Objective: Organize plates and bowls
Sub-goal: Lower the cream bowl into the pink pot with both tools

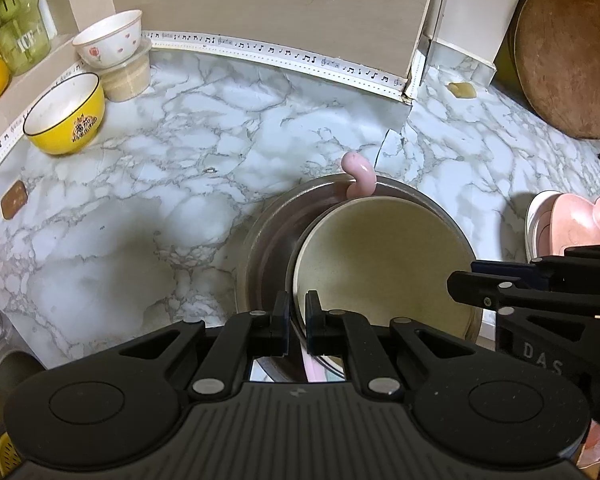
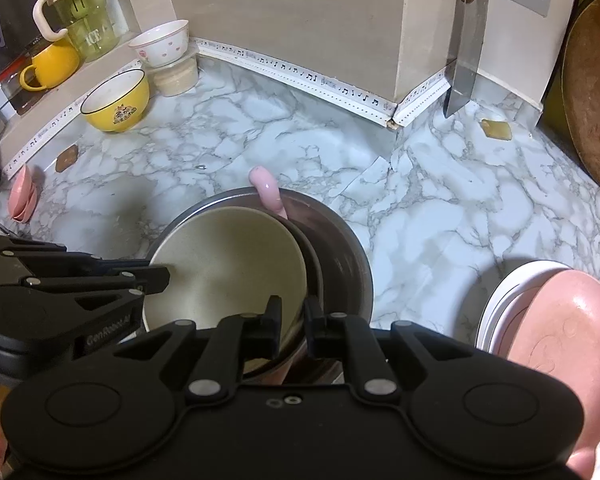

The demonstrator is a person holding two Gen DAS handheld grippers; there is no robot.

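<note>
Cream plate (image 1: 384, 260): tilted inside steel bowl (image 1: 268, 240), between both grippers.
Left gripper (image 1: 297, 322): fingers pinching plate's left rim.
Right gripper (image 2: 293, 326): fingers pinching its right rim.

Grey-veined white marble-pattern countertop (image 1: 204, 208) ahead of the jaws; beige tiled wall (image 1: 268, 4) beyond, edged by white music-note trim strip (image 1: 284, 54); round brown wooden board (image 1: 572, 52) leaning far right.

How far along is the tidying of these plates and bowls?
Partly done, it seems. A cream plate already sits inside the steel bowl, and a pink dish rests on a white plate. In hand: the left gripper and right gripper both clamp the nested stack's rim. Left: the yellow bowl and flowered bowl stand loose by the wall.
</note>
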